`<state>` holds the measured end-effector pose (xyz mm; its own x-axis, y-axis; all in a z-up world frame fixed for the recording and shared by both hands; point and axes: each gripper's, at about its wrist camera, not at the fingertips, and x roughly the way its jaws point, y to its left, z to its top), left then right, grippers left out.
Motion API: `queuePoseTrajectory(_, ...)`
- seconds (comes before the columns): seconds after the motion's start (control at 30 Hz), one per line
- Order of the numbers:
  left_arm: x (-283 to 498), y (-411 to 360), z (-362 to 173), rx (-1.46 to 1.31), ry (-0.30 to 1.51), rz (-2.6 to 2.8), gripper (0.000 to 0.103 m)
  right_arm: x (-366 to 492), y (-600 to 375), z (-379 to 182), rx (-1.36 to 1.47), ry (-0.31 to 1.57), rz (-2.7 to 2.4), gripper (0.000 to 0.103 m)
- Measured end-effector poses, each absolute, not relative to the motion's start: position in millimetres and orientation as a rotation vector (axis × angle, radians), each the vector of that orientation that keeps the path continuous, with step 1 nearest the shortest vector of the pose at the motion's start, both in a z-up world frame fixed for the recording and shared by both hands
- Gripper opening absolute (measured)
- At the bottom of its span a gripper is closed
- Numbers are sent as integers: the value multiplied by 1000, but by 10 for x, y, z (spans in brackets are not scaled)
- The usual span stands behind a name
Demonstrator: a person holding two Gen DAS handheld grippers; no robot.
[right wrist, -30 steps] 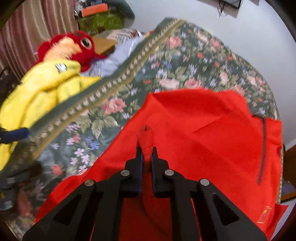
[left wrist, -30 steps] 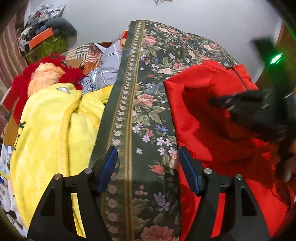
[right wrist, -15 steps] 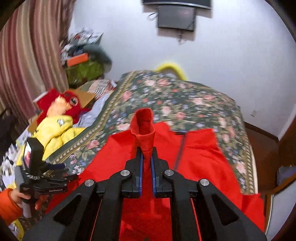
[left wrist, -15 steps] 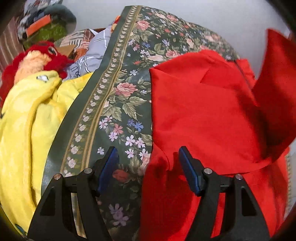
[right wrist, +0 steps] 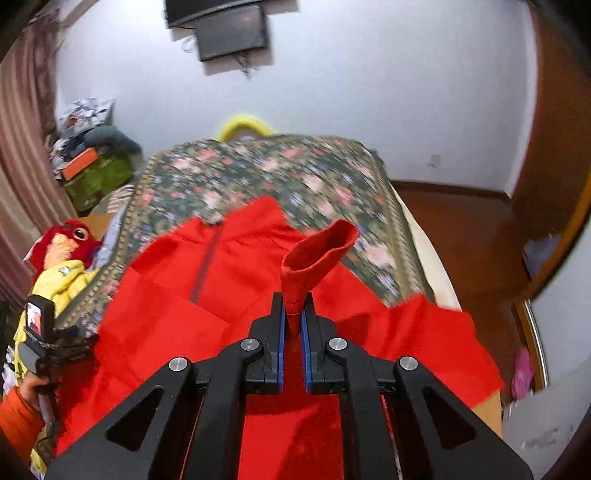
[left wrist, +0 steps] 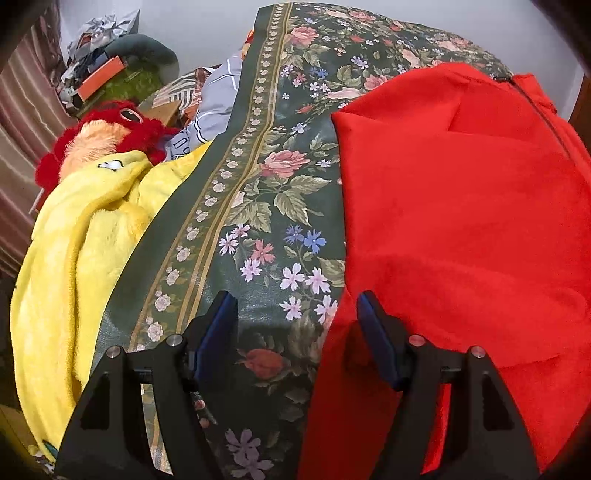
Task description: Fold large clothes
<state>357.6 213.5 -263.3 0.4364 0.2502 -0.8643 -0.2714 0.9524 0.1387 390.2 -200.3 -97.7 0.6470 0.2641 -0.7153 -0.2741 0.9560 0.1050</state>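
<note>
A large red garment [left wrist: 461, 221] lies spread on the floral bedspread [left wrist: 280, 192], partly folded, with a dark zip line near its far end. My left gripper [left wrist: 295, 321] is open and empty, low over the garment's left edge. In the right wrist view my right gripper [right wrist: 293, 317] is shut on a bunched piece of the red garment [right wrist: 317, 254], held up above the rest of the cloth [right wrist: 221, 295]. The left gripper's handle and camera [right wrist: 40, 332] show at the left there.
A yellow blanket [left wrist: 74, 251] and a red plush toy [left wrist: 107, 133] lie left of the bedspread. Boxes and clutter [right wrist: 88, 162] stand against the far left wall. A wall screen [right wrist: 229, 33] hangs above. Wooden floor [right wrist: 461, 236] lies right of the bed.
My right gripper has lifted its pinch of red cloth higher and swung it right. The raised cloth has left the left wrist view. My left gripper has moved slightly along the garment's edge, still open.
</note>
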Motion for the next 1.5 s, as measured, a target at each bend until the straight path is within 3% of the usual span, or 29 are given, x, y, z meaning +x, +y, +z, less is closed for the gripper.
queuePoseTrajectory(0.5, 3573, 2131, -2644, -25, 1067, 334, 70, 3520, -2649, -1848, 114, 1045, 290, 7)
queuePoseTrajectory(0.8, 3455, 1992, -2485, 6, 1043, 359, 70, 3448, -2843, -2033, 200, 1126, 298, 8)
queuePoseTrajectory(0.87, 3415, 1971, -2407, -9, 1033, 341, 70, 3444, -2956, -2049, 269, 1146, 292, 16)
queuePoseTrajectory(0.93, 3380, 1940, -2314, -31, 1023, 315, 70, 3434, -3044, -2054, 329, 1159, 289, 35)
queuePoseTrajectory(1.0, 3351, 1891, -2210, -54, 1012, 274, 70, 3393, -3163, -2025, 375, 1143, 274, 42)
queuePoseTrajectory(1.23, 3222, 1640, -2081, 47, 1001, 198, 75, 3286, -3420, -1840, 394, 1088, 221, 47)
queuePoseTrajectory(1.5, 3205, 1685, -2512, 159, 1121, 243, 77, 3279, -3213, -1882, 356, 1111, 261, 51)
